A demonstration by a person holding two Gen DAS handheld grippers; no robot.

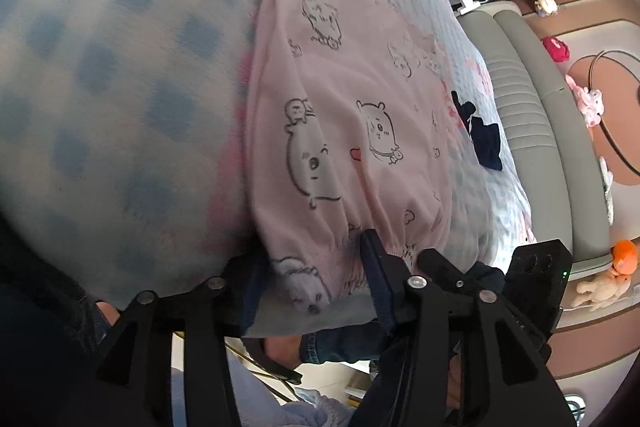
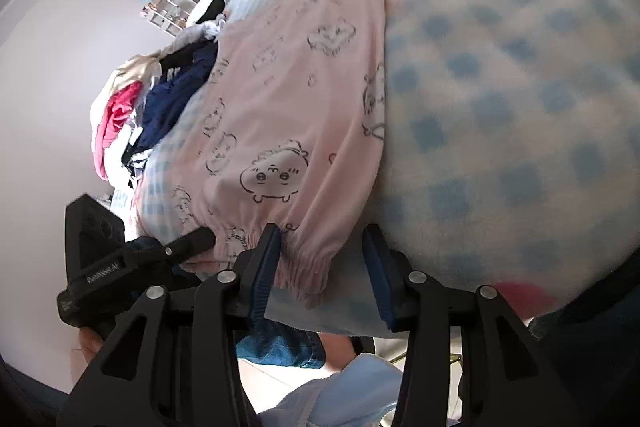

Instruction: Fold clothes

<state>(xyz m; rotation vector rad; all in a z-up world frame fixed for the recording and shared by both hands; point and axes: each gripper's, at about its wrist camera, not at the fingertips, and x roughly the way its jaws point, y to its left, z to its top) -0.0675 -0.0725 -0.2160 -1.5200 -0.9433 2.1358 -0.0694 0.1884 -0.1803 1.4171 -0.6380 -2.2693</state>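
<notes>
Currently both grippers at the elastic hem of the pink cartoon-print garment [image 1: 344, 115], spread on the bed [image 1: 472, 187] beside a blue checked fleece [image 1: 120, 87]. Left gripper [image 1: 316, 259] jaws apart with hem between; right gripper [image 2: 324, 247] also parted around the hem corner, not clamped. Best to close squarely on the elastic only, avoiding bedding beneath, then lift both corners evenly.

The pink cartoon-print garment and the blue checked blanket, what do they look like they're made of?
The pink garment looks like thin, matte woven cotton: it drapes smoothly and its elastic hem gathers into fine puckers. The checked blanket seems to be plush fleece, with fuzzy, soft-edged squares, though blur leaves that uncertain.
</notes>
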